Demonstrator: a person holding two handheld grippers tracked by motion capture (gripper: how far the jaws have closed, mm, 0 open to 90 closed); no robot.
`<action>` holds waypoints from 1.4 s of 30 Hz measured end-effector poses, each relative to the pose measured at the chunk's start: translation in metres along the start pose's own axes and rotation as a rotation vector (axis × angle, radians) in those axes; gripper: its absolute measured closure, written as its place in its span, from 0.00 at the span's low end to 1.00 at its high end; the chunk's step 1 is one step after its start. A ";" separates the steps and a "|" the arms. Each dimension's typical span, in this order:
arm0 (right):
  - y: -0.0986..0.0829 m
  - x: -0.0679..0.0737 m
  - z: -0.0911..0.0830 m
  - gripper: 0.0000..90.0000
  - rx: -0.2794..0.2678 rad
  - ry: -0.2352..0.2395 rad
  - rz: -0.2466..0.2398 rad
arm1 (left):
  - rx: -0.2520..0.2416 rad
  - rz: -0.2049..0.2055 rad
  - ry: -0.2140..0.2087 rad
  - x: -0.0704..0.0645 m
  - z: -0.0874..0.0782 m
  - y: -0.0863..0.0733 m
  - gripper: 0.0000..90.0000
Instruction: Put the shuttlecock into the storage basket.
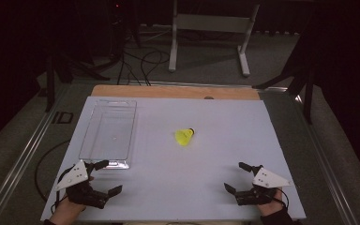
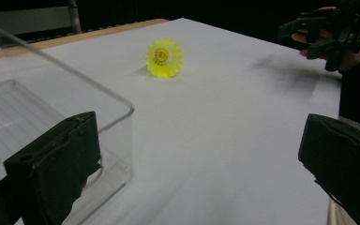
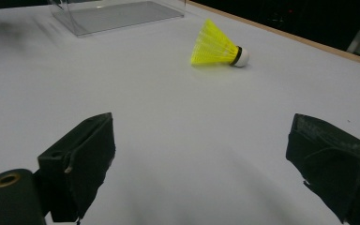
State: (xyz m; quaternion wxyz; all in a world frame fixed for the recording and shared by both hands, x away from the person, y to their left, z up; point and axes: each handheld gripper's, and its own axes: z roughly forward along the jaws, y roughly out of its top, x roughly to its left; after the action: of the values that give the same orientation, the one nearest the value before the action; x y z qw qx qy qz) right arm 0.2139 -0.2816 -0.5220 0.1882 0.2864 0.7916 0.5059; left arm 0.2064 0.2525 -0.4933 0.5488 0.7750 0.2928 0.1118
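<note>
From the high view, I have both tongs parked at the near edge of the worktop [image 1: 168,187], one to each side, and neither holds anything. My left tongs [image 1: 107,177] stand wide, and their far jaw sits just beside the near end of the clear tray [image 1: 90,123]. I judge they wait there because the tray is the likely drop place. My right tongs [image 1: 236,177] are also spread wide and point inward across the bare surface. The yellow shuttlecock [image 1: 184,137] lies on its side, ahead of both tongs and between them, well apart from each and a little nearer the right pair. It is clear of the tray, off that tray's right wall.

In the left gripper view, my left tongs [image 2: 197,154] gape, with one jaw over the tray's near corner [image 2: 122,105]. The shuttlecock [image 2: 164,58] shows its open skirt straight at me, far ahead. My other hand and its tongs [image 2: 330,33] hover beyond, to the right.

In the right gripper view, my right tongs [image 3: 201,159] frame empty worktop between wide jaws. The shuttlecock [image 3: 218,47] lies ahead and slightly right of centre, skirt to the left and white cork to the right. Lying flat like this, its skirt offers itself sideways, so I judge this pair is better placed to reach. The tray [image 3: 117,11] sits farther off, to the left.
</note>
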 end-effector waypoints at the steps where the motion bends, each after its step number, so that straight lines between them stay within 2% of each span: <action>1: 0.000 0.000 0.000 0.10 0.000 0.000 0.000 | 0.000 0.000 0.000 0.000 0.000 0.000 0.00; 6: 0.001 0.001 0.000 0.10 -0.004 -0.001 -0.002 | 0.034 0.033 -0.014 -0.002 0.001 0.016 0.00; 15: 0.002 0.001 0.000 0.10 -0.006 0.001 0.004 | 0.147 0.054 -0.033 -0.004 0.002 0.039 0.00; 17: 0.002 0.001 0.000 0.10 -0.008 0.002 0.006 | 0.171 0.069 -0.036 -0.005 0.003 0.043 0.00; 29: 0.002 0.001 -0.001 0.10 -0.011 -0.001 0.007 | 0.329 0.121 -0.077 -0.011 0.021 0.059 0.00; 32: 0.002 0.001 -0.001 0.10 -0.012 0.002 0.004 | 0.355 0.124 -0.088 -0.011 0.025 0.062 0.00; 42: 0.002 0.002 -0.001 0.10 -0.008 0.005 0.009 | 0.491 0.158 -0.112 -0.018 0.041 0.070 0.00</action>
State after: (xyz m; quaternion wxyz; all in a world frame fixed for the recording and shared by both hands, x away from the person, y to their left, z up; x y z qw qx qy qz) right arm 0.2129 -0.2804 -0.5194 0.1854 0.2879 0.7887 0.5105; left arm 0.2355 0.1939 -0.4417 0.3490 0.9104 0.2190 0.0369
